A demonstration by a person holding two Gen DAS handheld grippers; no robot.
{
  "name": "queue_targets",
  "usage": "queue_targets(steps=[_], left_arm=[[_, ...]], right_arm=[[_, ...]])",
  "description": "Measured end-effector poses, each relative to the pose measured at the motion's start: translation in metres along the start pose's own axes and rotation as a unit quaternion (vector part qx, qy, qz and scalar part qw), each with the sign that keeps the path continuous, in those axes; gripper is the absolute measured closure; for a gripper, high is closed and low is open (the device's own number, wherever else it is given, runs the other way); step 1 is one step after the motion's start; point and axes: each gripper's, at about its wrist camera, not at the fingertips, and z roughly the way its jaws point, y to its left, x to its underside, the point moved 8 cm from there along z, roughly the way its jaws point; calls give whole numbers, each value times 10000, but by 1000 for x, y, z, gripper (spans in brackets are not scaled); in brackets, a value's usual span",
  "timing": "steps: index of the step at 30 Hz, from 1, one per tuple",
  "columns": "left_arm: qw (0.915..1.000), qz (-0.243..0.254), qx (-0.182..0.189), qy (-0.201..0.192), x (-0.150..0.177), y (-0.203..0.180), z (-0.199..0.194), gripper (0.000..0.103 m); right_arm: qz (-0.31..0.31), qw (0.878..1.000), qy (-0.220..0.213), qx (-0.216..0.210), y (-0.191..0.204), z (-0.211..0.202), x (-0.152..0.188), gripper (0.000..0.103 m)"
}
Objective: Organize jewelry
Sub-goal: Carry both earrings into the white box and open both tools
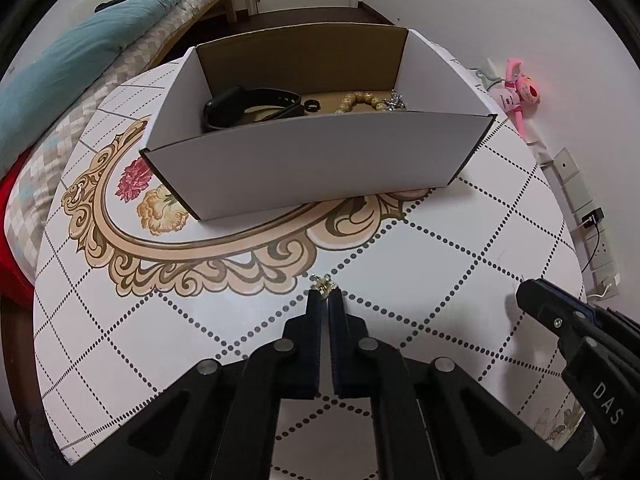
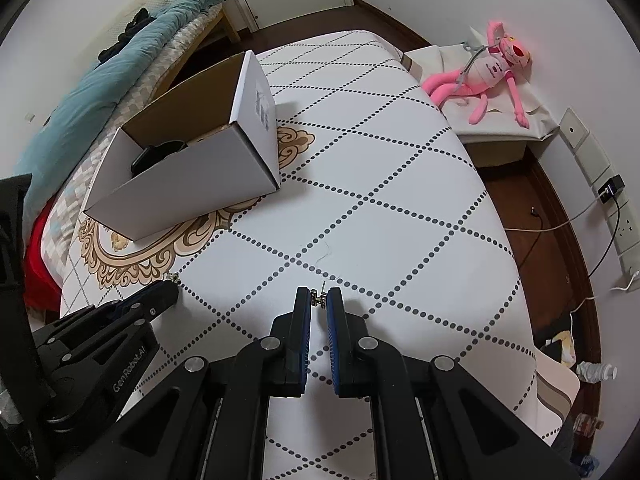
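A white cardboard box [image 1: 304,160] stands on the patterned table; it also shows in the right wrist view [image 2: 192,172]. Inside lie a black watch band [image 1: 248,108], a black ring [image 1: 311,105], a beaded bracelet [image 1: 360,102] and a silver piece [image 1: 396,100]. My left gripper [image 1: 325,294] is shut on a small gold earring [image 1: 323,283] just above the table, in front of the box. My right gripper [image 2: 319,301] is shut on another small earring [image 2: 319,300] with a thin post. The left gripper [image 2: 170,286] shows at lower left of the right wrist view.
The white table [image 2: 400,200] has a dotted grid and a gold floral print. A pink plush toy [image 2: 492,68] lies on a side stand at the right. A bed with a teal quilt [image 1: 80,48] is at left. Wall sockets and cables [image 2: 612,200] are at far right.
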Motion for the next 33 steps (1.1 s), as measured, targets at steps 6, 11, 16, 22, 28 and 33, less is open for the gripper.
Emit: queue_targets(steps=[6,11,16,22,28,33], left_arm=[[9987,-425,263,-137,1,15,-15,96],[9939,-1039,334,-161,4,45,-19,79],[9951,-922,339,-128,0,39,-12,50],[9995,-302,-77,-95,-2,15,0,49],[9993,-19,-157,-327,-1,4,-1,64],[9991,181,-145,-360,-5,-4,-2,96]], right_arm=[[-33,10000,-53,19,-1,-6,-3,94],[29,9999,-94,24,-6,-10,-7,94],[132,9999,-84,9,-10,-7,-9,95],[173,9998,-79,37,-12,-4,-9,94],[219,9997,-73,91,-16,-3,-13,94],[184,9998,-63,99,-14,-2,-12,94]])
